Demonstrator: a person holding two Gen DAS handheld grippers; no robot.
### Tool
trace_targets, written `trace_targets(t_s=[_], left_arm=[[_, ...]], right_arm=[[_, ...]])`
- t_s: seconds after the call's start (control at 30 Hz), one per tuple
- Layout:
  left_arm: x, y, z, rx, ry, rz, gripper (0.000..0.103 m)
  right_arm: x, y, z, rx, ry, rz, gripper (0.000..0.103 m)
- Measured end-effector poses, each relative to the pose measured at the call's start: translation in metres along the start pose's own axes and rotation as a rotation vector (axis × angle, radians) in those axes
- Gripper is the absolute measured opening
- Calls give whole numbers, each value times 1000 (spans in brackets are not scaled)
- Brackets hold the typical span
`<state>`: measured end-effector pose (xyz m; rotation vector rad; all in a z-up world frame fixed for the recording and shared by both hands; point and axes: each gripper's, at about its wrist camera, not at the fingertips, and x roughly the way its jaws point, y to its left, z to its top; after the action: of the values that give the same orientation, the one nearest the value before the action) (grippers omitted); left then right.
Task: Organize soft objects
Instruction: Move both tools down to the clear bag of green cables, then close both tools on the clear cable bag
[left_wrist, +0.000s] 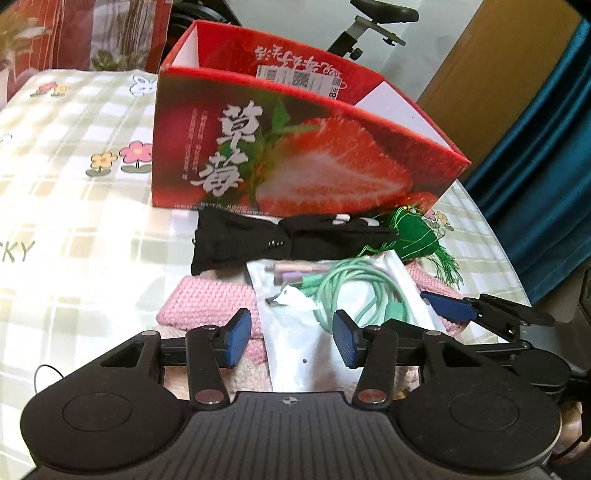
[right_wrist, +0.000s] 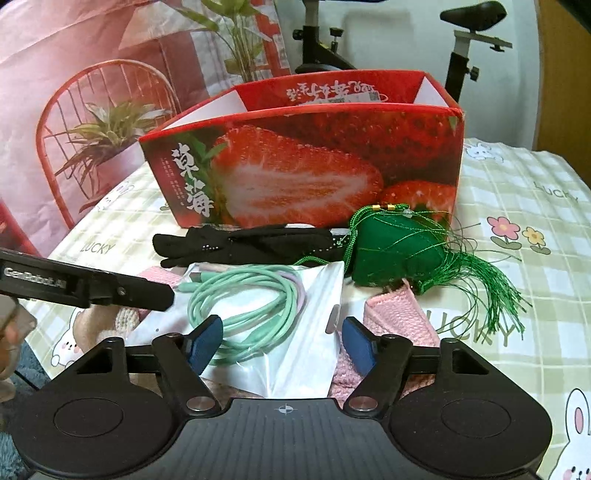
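A clear plastic bag (left_wrist: 295, 354) (right_wrist: 314, 291) with a coiled mint-green cable (left_wrist: 354, 291) (right_wrist: 251, 295) in it lies on a pink knitted piece (left_wrist: 207, 302) (right_wrist: 399, 314). Behind them lie black gloves (left_wrist: 251, 240) (right_wrist: 236, 243) and a green stuffed pendant with tassels (left_wrist: 413, 236) (right_wrist: 391, 251). A red strawberry box (left_wrist: 295, 158) (right_wrist: 314, 166) stands open-topped at the back. My left gripper (left_wrist: 291, 343) is open, its blue pads either side of the bag's near end. My right gripper (right_wrist: 281, 345) is open around the bag and cable.
A checked tablecloth (left_wrist: 74, 184) (right_wrist: 517, 206) with flowers and rabbits covers the table. An exercise bike (right_wrist: 465, 44) stands behind the box. The table's edge (left_wrist: 491, 236) runs along the right, with a blue curtain (left_wrist: 546, 166) beyond it. One finger of the other gripper reaches into each view.
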<state>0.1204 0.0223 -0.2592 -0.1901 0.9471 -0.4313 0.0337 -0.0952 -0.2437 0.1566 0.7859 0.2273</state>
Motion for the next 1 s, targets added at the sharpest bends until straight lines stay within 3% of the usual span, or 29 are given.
trace_targets(t_s=[0.27,0.73,0.83,1.0], left_arm=[[12,0,-2,-9,18,-41,50],[25,1,3,-30,25,-90,57],[21,-5,-1,8,25,-114,53],[10,-6,-1,23,13,-117,35]], right_arm=[[0,5,-4,-70,-22,-1,61],[1,7,-4,-80,-19,10,60],[0,11,-4,-80,-14,27,58],[-7,17,-1,-93,-23,40,49]])
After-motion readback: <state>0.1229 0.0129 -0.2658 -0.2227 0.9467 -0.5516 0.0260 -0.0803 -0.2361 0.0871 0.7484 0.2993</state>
